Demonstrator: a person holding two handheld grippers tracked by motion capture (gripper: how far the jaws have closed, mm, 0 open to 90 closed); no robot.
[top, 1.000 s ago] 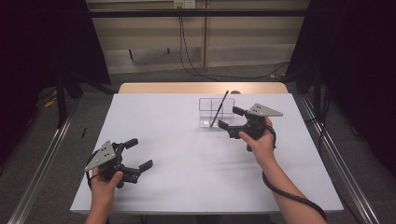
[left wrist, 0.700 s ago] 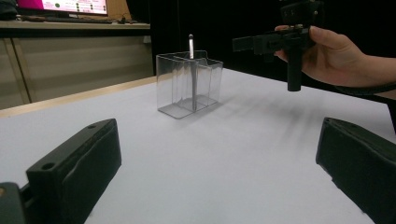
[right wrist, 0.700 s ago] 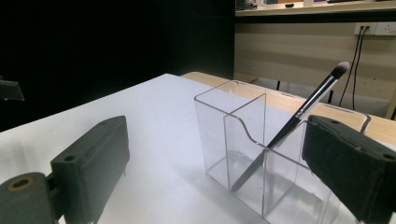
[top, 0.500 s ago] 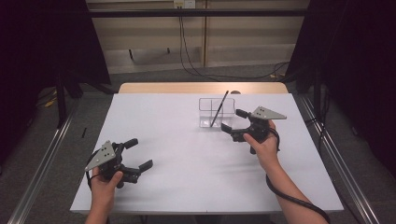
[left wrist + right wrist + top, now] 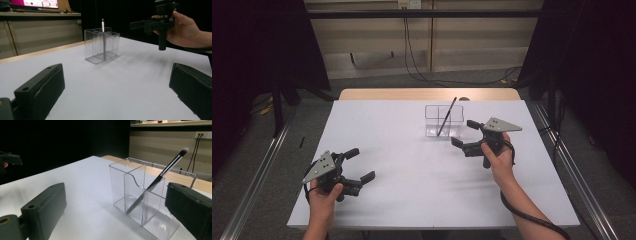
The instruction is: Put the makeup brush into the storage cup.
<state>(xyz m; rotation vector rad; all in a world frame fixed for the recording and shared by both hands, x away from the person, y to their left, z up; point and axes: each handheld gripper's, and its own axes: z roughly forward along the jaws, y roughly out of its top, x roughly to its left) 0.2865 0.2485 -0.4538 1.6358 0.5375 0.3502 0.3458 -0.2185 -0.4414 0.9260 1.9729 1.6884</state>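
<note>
A white table (image 5: 412, 165) carries a clear acrylic organiser (image 5: 444, 120) set toward its far side, a little right of centre, divided by inner walls into compartments. A slim makeup brush (image 5: 446, 117) stands in it, leaning — its dark handle rests low in one compartment and its pale bristle tip rises above the rim, tilted toward the far right in the high view. In the right gripper view the organiser (image 5: 150, 195) stands close ahead and the brush (image 5: 160, 176) crosses it diagonally, handle end down near the floor of the box, bristles up at the right. The right gripper (image 5: 466, 134) is held in the person's right hand (image 5: 498, 160) just to the right of the organiser, apart from it, with its jaws spread wide and nothing between them. The left gripper (image 5: 360, 164) sits at the near left of the table in the person's left hand (image 5: 324, 192), well apart from the organiser, its jaws likewise parted and empty. From the left gripper view the organiser (image 5: 101, 45) appears farther off across bare tabletop, with the other hand and its gripper (image 5: 155, 23) raised to its right — not touching the box.
</note>
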